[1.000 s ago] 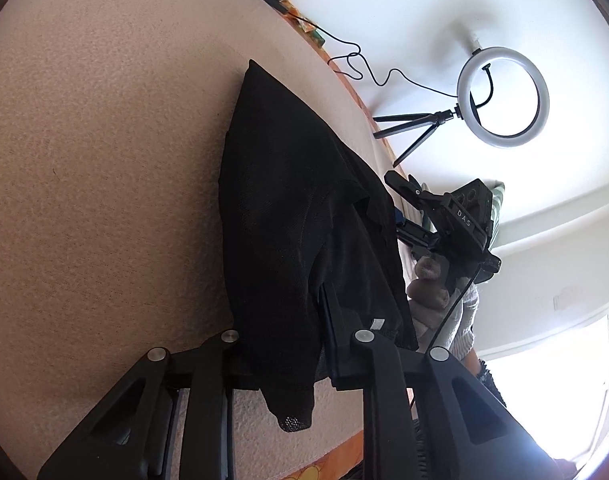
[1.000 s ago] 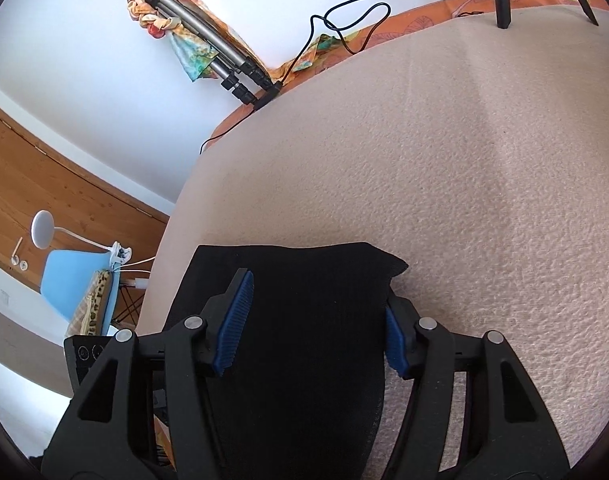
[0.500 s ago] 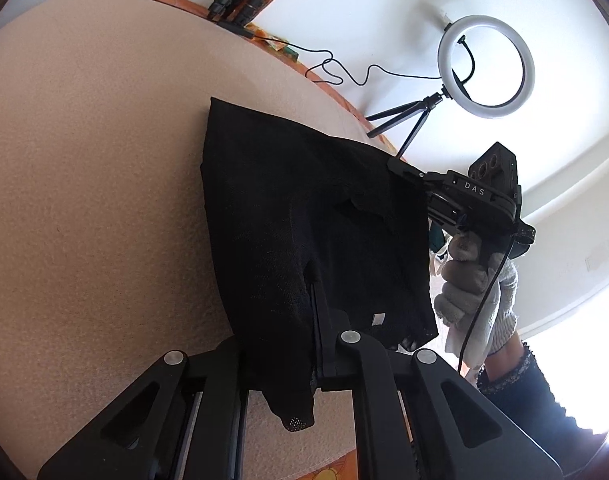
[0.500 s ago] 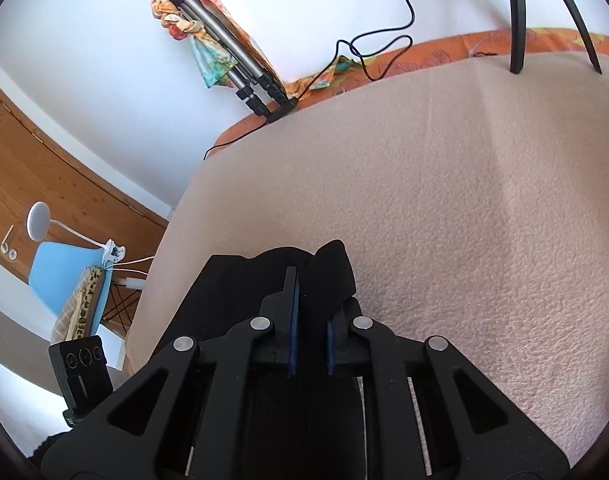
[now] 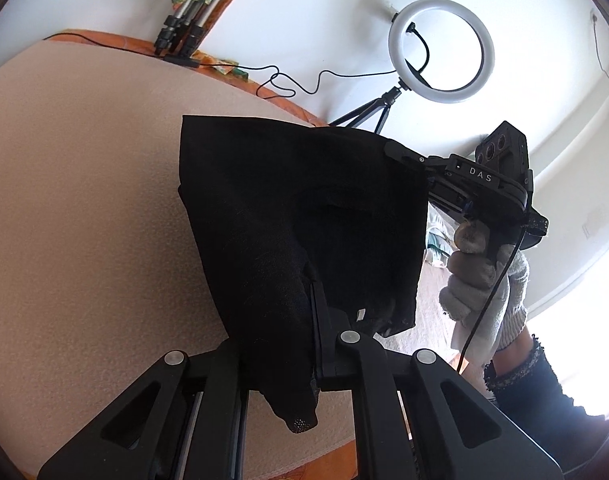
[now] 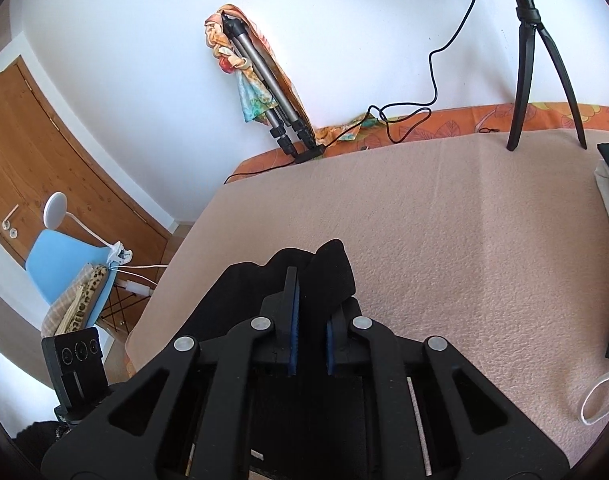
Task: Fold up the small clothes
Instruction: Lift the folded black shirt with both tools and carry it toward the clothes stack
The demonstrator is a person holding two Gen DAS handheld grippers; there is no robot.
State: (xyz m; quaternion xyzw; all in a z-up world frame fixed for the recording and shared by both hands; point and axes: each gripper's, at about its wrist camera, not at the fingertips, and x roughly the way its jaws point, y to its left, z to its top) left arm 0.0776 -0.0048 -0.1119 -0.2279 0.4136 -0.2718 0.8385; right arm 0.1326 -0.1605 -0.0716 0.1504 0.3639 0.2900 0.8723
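Fabric first: the small black knit garment (image 5: 304, 216) looks light, limp and non-slippery, so it should sag wherever it is unsupported and is best taken at corners or hems, as it is here. It hangs stretched between the two grippers above the peach fleece blanket (image 5: 84, 200) covering the bed, its far corner seemingly trailing down toward the blanket, though I cannot tell whether it touches.

The left gripper (image 5: 300, 320) has its fingers closed on a bunched near edge, with a loose tail of cloth drooping below them. The right gripper (image 6: 310, 312) likewise pinches a fold of cloth between its blue-padded fingers (image 6: 293, 316), a narrow gap showing between the pads. In the left view, the right gripper is held out to the side in a white-gloved hand (image 5: 484, 280), raised level with the garment's upper edge, fingers pointing inward. A white ring light on a black tripod (image 5: 440, 48) stands beyond.
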